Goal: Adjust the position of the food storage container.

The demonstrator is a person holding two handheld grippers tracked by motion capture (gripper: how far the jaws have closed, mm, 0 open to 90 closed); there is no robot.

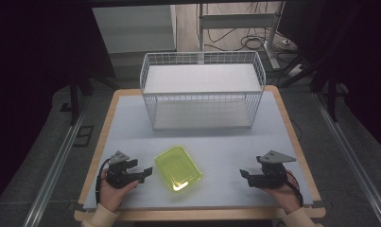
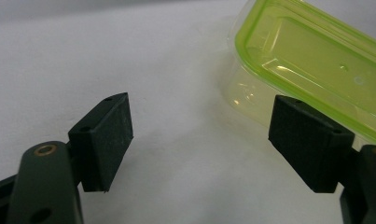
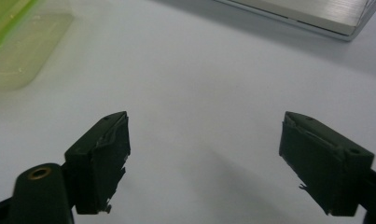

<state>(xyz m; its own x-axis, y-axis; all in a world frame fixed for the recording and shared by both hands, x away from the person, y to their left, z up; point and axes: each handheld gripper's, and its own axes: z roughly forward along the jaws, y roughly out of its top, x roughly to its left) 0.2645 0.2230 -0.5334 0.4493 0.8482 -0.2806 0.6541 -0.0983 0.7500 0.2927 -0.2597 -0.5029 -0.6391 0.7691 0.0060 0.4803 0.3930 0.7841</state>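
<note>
Left tool, black, two jaws, held in the person's left hand low over the desk: jaws stand wide, nothing between them. In the left gripper view the left tool has bare desk between its pads. Just beyond its tips, slightly to one side, sits the shallow rectangular container of clear yellow-green plastic with a bright green rim; in that same view the container lies right behind one pad, very close, contact not clear. It lies flat on the desk, turned at an angle to the desk edge.

Right tool, same black build with a grey three-cornered plate on top, in the right hand: jaws wide, nothing held. It points toward the container from the other side, well apart from it. The right gripper view puts the right tool over bare desk surface, a corner of the container far off at the upper left.

Beyond both tools, at the far half of the desk, stands a white wire basket with two tiers, upright, well apart from the container. Desk top is pale grey-blue with a light wooden edge.
</note>
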